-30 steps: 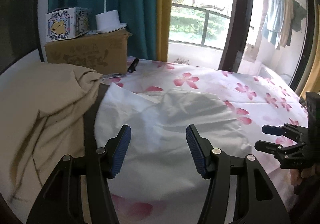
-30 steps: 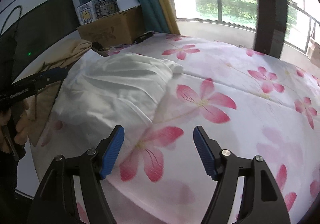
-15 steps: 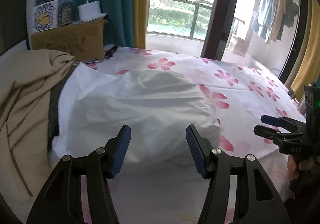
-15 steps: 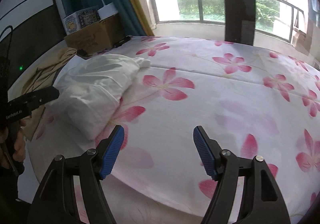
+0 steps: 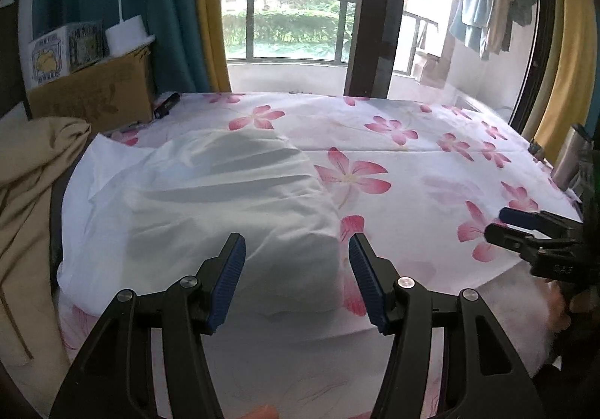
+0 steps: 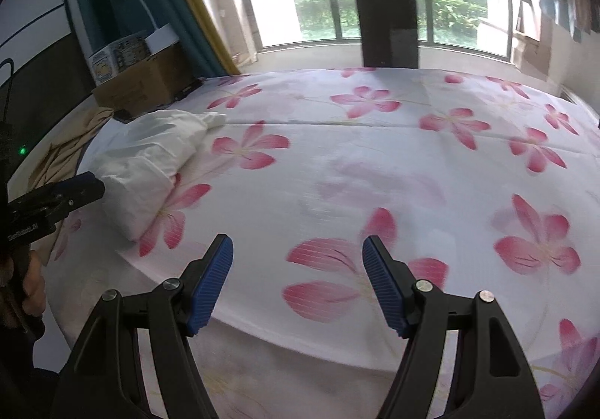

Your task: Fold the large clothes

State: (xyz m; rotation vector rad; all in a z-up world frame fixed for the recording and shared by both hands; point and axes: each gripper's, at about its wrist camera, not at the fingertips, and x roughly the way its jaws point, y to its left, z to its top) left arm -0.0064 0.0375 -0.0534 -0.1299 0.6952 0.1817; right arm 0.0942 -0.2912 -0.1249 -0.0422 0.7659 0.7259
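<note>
A folded white garment (image 5: 210, 209) lies on the left part of the flowered bed sheet (image 5: 412, 171). My left gripper (image 5: 296, 284) hangs open just off the garment's near edge, nothing between its blue pads. In the right wrist view the same white garment (image 6: 150, 164) sits at the far left, and my right gripper (image 6: 298, 288) stands open over the bare flowered sheet (image 6: 375, 164) near the bed's front edge. Each gripper shows in the other's view: the right gripper (image 5: 525, 228) at the right, the left gripper (image 6: 60, 194) at the left.
A beige garment (image 5: 30, 186) is heaped at the bed's left side. A cardboard box (image 5: 93, 93) with a small printed box and a white lamp stands at the back left. Beyond the bed are curtains and a balcony window (image 5: 288, 25). A hand (image 6: 30, 288) holds the left gripper.
Both grippers have drawn back toward the bed's near edge. The white garment now lies farther ahead and more of the flowered sheet shows. The jaws stayed open.
</note>
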